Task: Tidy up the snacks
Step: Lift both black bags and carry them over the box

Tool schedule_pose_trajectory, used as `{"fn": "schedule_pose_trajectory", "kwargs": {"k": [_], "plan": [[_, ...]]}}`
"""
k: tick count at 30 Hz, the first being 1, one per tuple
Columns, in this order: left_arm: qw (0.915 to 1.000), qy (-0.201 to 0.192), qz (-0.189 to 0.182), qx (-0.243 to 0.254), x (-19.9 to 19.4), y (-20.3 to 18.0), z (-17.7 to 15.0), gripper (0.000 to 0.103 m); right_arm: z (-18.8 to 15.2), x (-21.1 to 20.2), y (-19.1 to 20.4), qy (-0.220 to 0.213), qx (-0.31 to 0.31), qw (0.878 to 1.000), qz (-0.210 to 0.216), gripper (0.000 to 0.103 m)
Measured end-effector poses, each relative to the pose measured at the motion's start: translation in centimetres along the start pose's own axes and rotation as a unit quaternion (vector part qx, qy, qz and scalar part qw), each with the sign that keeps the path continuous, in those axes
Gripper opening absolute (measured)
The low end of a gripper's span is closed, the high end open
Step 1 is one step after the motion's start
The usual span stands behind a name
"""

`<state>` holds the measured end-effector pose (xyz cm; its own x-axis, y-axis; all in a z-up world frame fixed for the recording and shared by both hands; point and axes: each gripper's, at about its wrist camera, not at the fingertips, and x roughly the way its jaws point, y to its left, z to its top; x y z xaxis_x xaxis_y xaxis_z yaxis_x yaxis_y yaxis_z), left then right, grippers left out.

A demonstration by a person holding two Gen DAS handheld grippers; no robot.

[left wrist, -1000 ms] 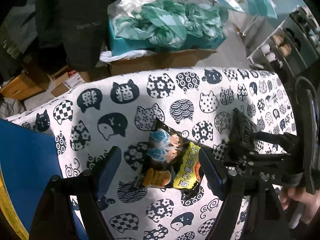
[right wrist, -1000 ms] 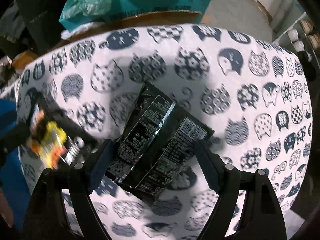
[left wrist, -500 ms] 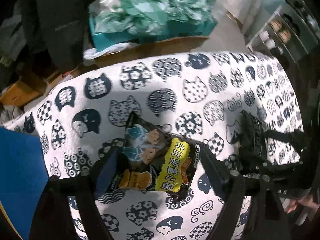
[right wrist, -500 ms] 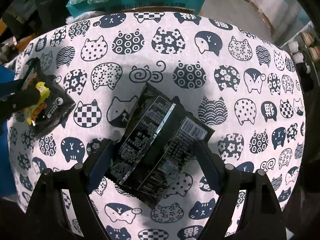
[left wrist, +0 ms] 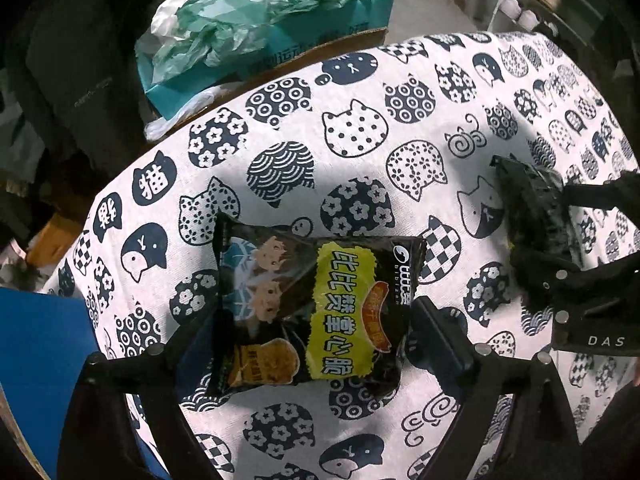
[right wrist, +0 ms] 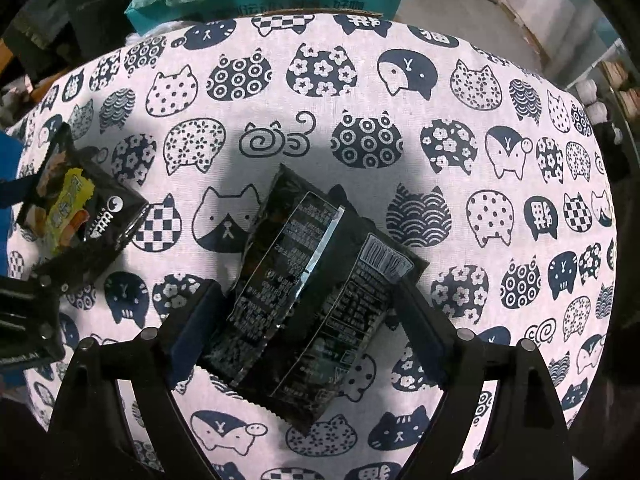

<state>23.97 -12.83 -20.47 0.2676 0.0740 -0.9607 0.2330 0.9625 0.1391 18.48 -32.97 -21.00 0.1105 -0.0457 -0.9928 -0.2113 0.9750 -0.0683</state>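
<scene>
Your left gripper (left wrist: 308, 332) is clenched on a glossy, crinkled snack packet (left wrist: 312, 308), black with a yellow label panel facing up, held flat just above the cat-print tablecloth (left wrist: 360, 128). Your right gripper (right wrist: 304, 312) grips a second black foil packet (right wrist: 316, 280), its printed back and centre seam upward, tilted diagonally between the fingers. The cloth is woven, white with navy cat heads. Beyond the table edge sits a teal cardboard box (left wrist: 280, 52) stuffed with crumpled green plastic bags (left wrist: 256, 12).
</scene>
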Motion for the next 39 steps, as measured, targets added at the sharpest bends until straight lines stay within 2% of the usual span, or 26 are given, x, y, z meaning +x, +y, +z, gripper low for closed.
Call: {"fn": "schedule_pose_trajectory", "kwargs": {"k": [4,6,8,11,18,19,30,39], "plan": [[1.0,0.003,-0.003,-0.004,0.8,-0.1,0.1,0.093,-0.2,1.1,0.1,-0.002,-0.013,1.0,0.002,0.086],[0.9998,0.0,-0.014,-0.012,0.9,0.1,0.1,0.09,-0.5,1.2,0.0,-0.003,-0.025,1.0,0.007,0.085],[0.9996,-0.007,-0.02,-0.016,0.7,0.3,0.1,0.08,-1.1,0.9,-0.6,-0.007,-0.028,1.0,0.008,0.076],[0.9994,-0.011,-0.029,-0.019,0.3,0.7,0.0,0.075,-1.7,0.4,-1.2,-0.009,-0.031,0.999,0.014,0.066],[0.9989,-0.015,-0.037,-0.023,-0.7,0.6,-1.3,0.075,-2.3,-0.7,-1.6,-0.006,-0.044,0.999,0.018,0.064],[0.999,-0.017,-0.036,-0.022,-1.0,0.6,-1.4,0.075,-2.2,-0.9,-1.9,-0.002,-0.036,0.999,0.007,0.064],[0.9985,-0.05,-0.012,-0.016,-6.4,0.5,-3.6,0.075,-2.5,-7.2,-0.7,-0.039,-0.054,0.998,-0.001,0.064],[0.9968,-0.078,0.006,-0.015,-11.5,1.6,-5.6,0.075,-3.0,-12.4,2.5,-0.083,-0.087,0.993,0.01,0.064]]}}
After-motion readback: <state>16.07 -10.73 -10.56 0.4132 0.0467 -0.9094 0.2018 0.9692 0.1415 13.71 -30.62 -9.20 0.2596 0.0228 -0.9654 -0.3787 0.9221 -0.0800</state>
